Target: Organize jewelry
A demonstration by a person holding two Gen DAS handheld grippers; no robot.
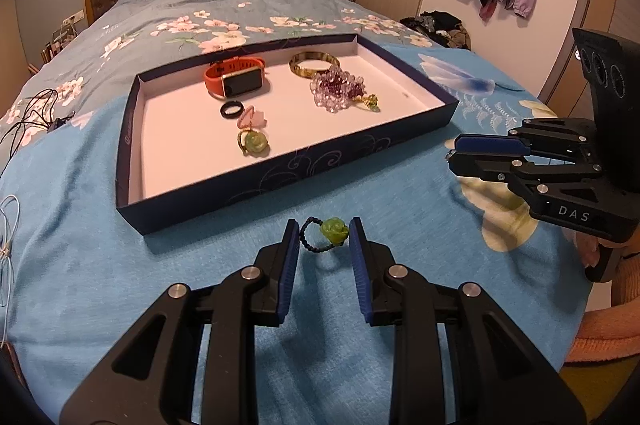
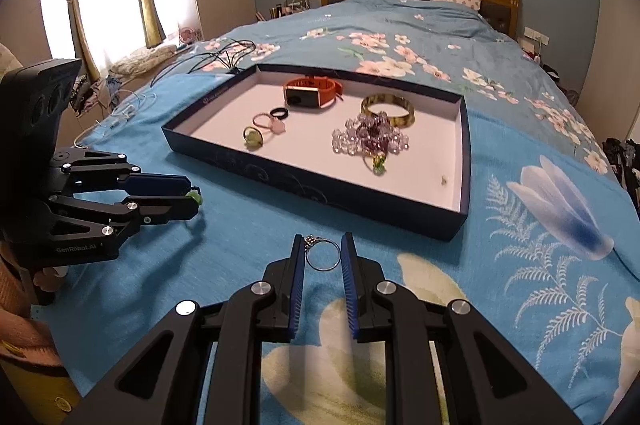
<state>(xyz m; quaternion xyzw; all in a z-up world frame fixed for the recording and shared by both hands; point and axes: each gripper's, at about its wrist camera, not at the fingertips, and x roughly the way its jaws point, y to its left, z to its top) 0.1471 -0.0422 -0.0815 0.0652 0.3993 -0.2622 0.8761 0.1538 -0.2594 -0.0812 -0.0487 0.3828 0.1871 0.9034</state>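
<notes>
On a bed under a blue floral blanket (image 1: 100,265), the left gripper (image 1: 324,237) pinches a green rose ring (image 1: 330,234) between its pads. The right gripper (image 2: 323,253) clamps a thin silver ring (image 2: 322,254). Just beyond both fingertips sits the navy tray (image 1: 208,199) of jewelry.

Left wrist view: rides left hand-held gripper (image 1: 324,237), tilted down across bed (image 1: 224,1), close above blue blanket (image 1: 120,265); headboard far left, coats on wall right. Right wrist view: rides right hand-held gripper (image 2: 323,253), same downward tilt, window left. Shared: navy tray (image 1: 248,185), bed, headboard; each view catches other gripper at edge.
</notes>
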